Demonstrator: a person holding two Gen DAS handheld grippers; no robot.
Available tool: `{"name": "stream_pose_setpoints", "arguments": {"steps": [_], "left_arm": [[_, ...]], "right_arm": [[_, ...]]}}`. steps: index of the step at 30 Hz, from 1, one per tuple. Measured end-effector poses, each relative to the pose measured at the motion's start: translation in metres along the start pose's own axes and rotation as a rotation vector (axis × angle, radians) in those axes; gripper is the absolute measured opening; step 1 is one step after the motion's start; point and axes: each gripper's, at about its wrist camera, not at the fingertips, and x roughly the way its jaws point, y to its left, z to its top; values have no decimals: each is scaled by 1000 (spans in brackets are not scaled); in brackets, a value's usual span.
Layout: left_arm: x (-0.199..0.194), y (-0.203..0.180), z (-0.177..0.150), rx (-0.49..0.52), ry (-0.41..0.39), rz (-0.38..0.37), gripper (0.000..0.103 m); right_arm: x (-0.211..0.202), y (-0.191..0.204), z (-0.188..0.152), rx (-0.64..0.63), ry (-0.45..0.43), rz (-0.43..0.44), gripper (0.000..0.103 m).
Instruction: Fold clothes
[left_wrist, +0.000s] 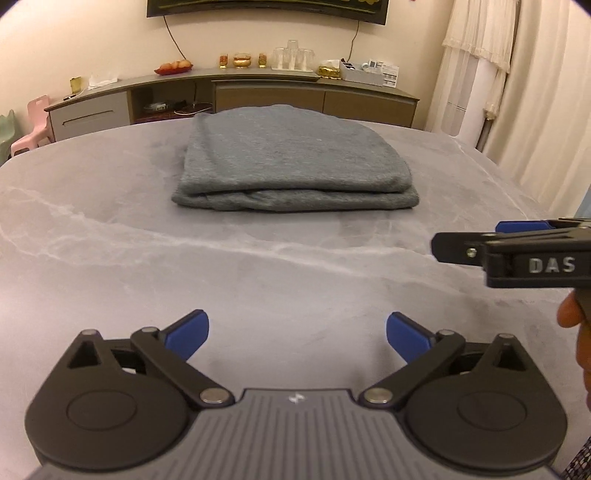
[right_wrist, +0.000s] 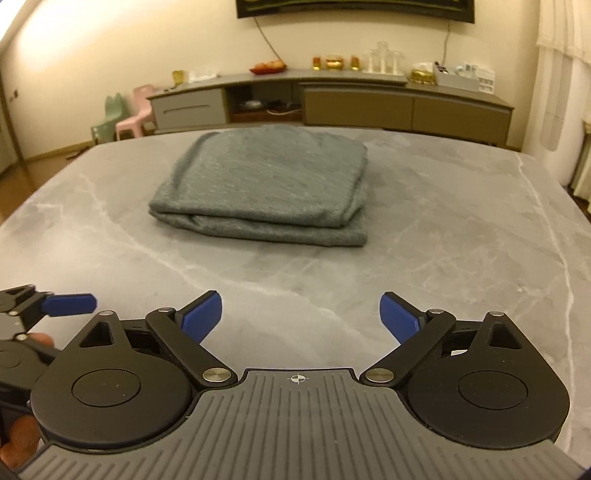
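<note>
Both the left gripper (left_wrist: 297, 334) and the right gripper (right_wrist: 301, 317) are wide open and empty. The folded grey knit garment (left_wrist: 291, 166) sits near the far edge of the grey marble tabletop (left_wrist: 110, 258); its loose stacked layers could splay if nudged.

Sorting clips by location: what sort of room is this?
Probably a home living or dining room: a long low grey-and-brown sideboard with glassware, cream lace-trimmed curtains, and small pink plastic chair.
</note>
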Motion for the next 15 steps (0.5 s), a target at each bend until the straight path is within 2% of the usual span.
{"name": "stream_pose_setpoints", "arguments": {"steps": [4, 9, 13, 15], "left_arm": [[-4, -10, 2, -12, -16, -13, 103], [-12, -23, 2, 32, -55, -3, 103], [-15, -29, 1, 15, -48, -63, 103], [-16, -31, 1, 27, -47, -56, 103]], "right_arm": [[4, -2, -2, 10, 2, -13, 94], [4, -3, -1, 8, -3, -9, 95], [3, -2, 0, 3, -3, -11, 95], [2, -3, 0, 4, -4, -12, 95]]}}
